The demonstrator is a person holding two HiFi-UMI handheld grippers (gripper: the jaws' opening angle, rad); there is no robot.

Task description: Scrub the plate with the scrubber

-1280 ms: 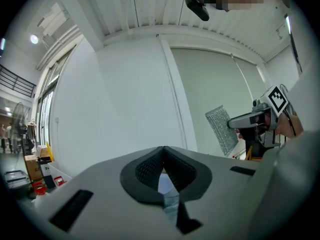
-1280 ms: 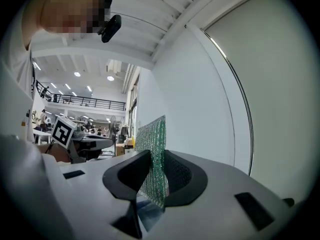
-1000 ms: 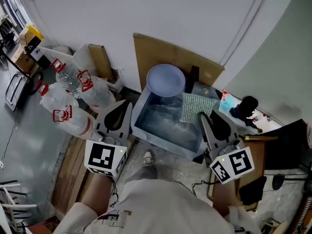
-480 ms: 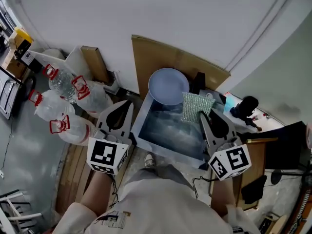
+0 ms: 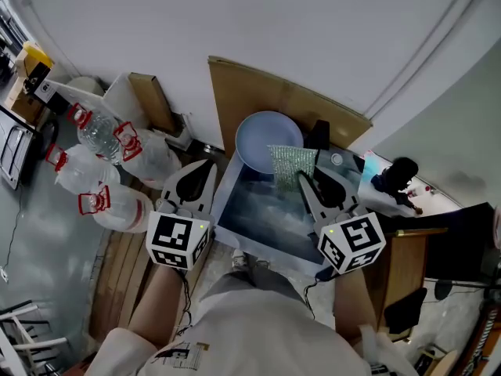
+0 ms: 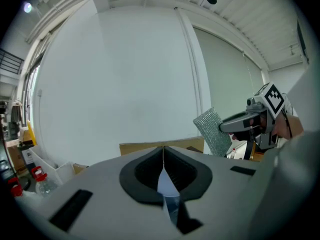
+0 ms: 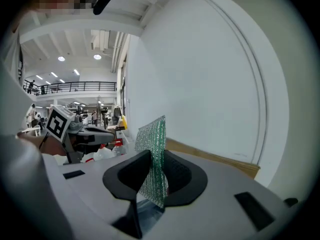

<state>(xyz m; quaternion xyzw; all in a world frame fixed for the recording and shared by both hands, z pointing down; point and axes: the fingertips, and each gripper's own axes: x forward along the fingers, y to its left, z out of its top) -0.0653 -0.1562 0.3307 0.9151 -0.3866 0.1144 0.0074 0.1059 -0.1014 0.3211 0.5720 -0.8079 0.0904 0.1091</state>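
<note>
A pale blue plate (image 5: 264, 138) leans upright against brown cardboard at the back of a grey-blue basin (image 5: 225, 197). My right gripper (image 5: 300, 179) is shut on a green mesh scrubber (image 5: 290, 165), which overlaps the plate's right lower edge in the head view; whether they touch I cannot tell. In the right gripper view the scrubber (image 7: 154, 133) stands up between the jaws. My left gripper (image 5: 206, 167) hovers by the basin's left rim, shut with nothing in it. The left gripper view shows its jaws pressed together and the scrubber (image 6: 212, 131) off to the right.
Several clear water bottles (image 5: 100, 138) with red handles lie on the floor at left. A cardboard sheet (image 5: 239, 87) stands behind the basin against the white wall. A black object (image 5: 398, 172) and a wooden desk (image 5: 405, 258) are at right.
My right gripper has carried the scrubber left and toward the plate. The left gripper has stayed by the basin's left rim, shut.
</note>
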